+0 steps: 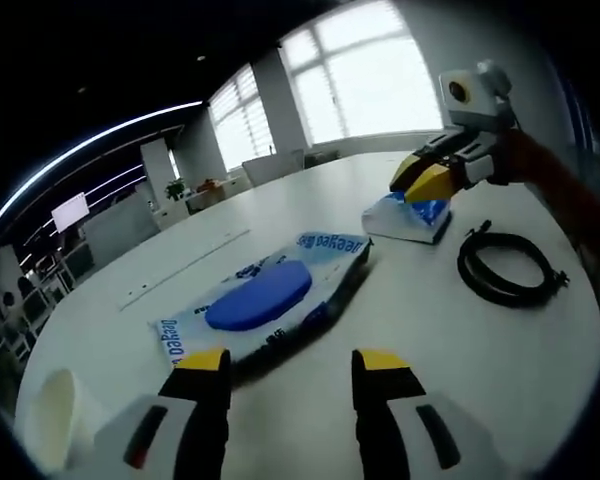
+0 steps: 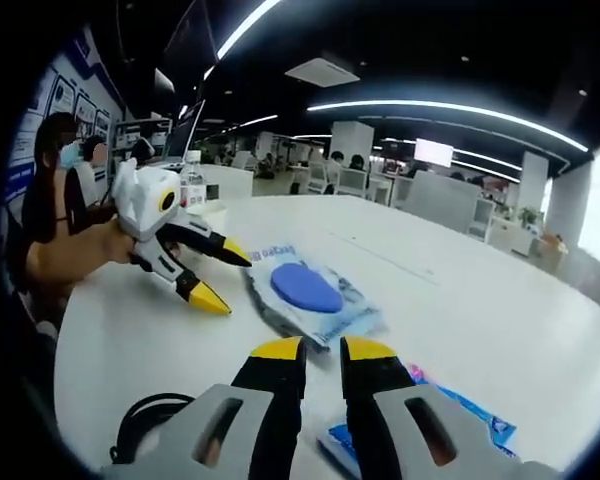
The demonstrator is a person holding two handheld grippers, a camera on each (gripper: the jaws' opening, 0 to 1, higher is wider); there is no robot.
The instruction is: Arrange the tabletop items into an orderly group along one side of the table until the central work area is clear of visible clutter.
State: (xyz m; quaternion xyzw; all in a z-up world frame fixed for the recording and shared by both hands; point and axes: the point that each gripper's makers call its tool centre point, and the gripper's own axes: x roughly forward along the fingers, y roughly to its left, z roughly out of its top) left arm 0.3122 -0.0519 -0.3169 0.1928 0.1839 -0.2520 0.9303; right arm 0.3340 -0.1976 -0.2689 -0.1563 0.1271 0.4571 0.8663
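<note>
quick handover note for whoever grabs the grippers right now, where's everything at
Left gripper: open, empty, facing the large blue-and-white packet mid-table.
Right gripper: jaws close together over the small blue packet; grip not clear.
Black cable coil lies beside the small packet; white cup sits near the table edge by the left gripper.
Done: nothing grouped yet.
Left: move all four to one side.

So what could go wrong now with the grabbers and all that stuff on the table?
The left gripper is open just short of the flat blue packet; thin and slippery, it might slide away instead of lifting. The right gripper sits on a smaller blue pack beside the black cable, which could snag and drag along.
</note>
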